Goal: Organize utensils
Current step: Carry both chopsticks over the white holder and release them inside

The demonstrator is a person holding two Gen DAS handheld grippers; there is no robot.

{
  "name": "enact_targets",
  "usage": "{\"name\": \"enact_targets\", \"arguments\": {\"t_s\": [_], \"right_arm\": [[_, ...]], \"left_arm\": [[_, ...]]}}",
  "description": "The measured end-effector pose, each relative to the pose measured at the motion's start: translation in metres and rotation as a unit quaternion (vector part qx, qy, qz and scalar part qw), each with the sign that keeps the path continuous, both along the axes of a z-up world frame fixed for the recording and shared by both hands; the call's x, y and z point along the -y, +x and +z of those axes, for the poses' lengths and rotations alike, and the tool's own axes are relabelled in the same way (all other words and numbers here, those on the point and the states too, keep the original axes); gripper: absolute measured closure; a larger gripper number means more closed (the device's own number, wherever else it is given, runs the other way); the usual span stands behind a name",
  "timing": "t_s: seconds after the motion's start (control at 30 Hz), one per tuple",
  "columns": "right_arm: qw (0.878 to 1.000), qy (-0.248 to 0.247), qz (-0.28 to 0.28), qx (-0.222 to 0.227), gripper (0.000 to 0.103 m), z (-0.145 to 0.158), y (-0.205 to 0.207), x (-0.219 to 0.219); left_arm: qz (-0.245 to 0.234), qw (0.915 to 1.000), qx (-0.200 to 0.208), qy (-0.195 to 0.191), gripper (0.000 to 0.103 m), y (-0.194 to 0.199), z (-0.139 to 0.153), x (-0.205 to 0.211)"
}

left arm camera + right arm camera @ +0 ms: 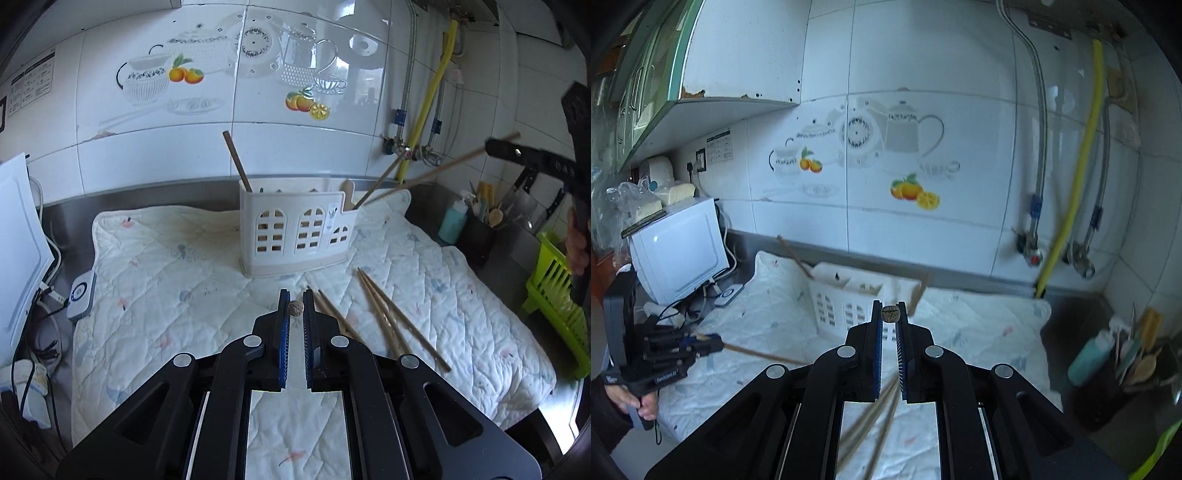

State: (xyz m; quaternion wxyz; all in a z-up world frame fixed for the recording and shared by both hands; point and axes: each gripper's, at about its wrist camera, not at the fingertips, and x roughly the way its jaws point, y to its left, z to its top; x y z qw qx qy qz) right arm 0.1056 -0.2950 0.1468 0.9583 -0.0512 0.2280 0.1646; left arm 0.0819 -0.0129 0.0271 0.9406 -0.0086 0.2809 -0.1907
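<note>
Left gripper (295,308) is clamping one chopstick end-on (295,308); right gripper (891,314) is likewise pinching a chopstick tip (891,313), shaft hidden behind the jaws. Just below and right of the left gripper, loose chopsticks (391,321) are lying crossed on the quilted pad (166,277) covering the desk. Ahead of both, the white utensil caddy (295,240) is standing, sticks already leaning in it. Risk, judged: thin end grips are pivoting easily; a swinging shaft could miss the slot or tip the light caddy.
</note>
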Motion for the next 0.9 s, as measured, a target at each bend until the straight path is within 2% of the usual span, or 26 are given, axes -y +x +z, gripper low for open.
{"name": "enact_targets", "arguments": {"t_s": [0.1, 0.2, 0.33, 0.47, 0.7, 0.77, 0.9], "right_arm": [[1.000, -0.010, 0.003, -0.002, 0.096, 0.016, 0.024, -0.009], [1.000, -0.017, 0.002, -0.026, 0.096, 0.021, 0.054, -0.018], [0.997, -0.022, -0.001, -0.068, 0.096, 0.013, 0.090, -0.026], [0.994, -0.001, -0.007, -0.108, 0.096, 0.003, 0.120, -0.027], [0.993, 0.020, -0.012, -0.117, 0.092, -0.005, 0.144, -0.027], [0.994, 0.023, -0.014, -0.108, 0.082, -0.003, 0.143, -0.025], [0.996, 0.021, -0.014, -0.083, 0.076, 0.002, 0.129, -0.023]], "left_arm": [[-0.002, 1.0000, 0.005, 0.005, 0.098, 0.007, 0.006, 0.002], [-0.005, 1.0000, 0.006, 0.006, 0.098, 0.014, 0.011, 0.002], [-0.009, 0.9999, 0.012, 0.008, 0.098, 0.021, 0.020, 0.004], [-0.013, 0.9996, 0.022, 0.008, 0.098, 0.026, 0.032, 0.007], [-0.023, 0.9985, 0.048, 0.011, 0.098, 0.033, 0.057, 0.016], [-0.025, 0.9980, 0.057, 0.012, 0.098, 0.034, 0.066, 0.018], [-0.030, 0.9962, 0.080, 0.016, 0.098, 0.037, 0.088, 0.025]]}}
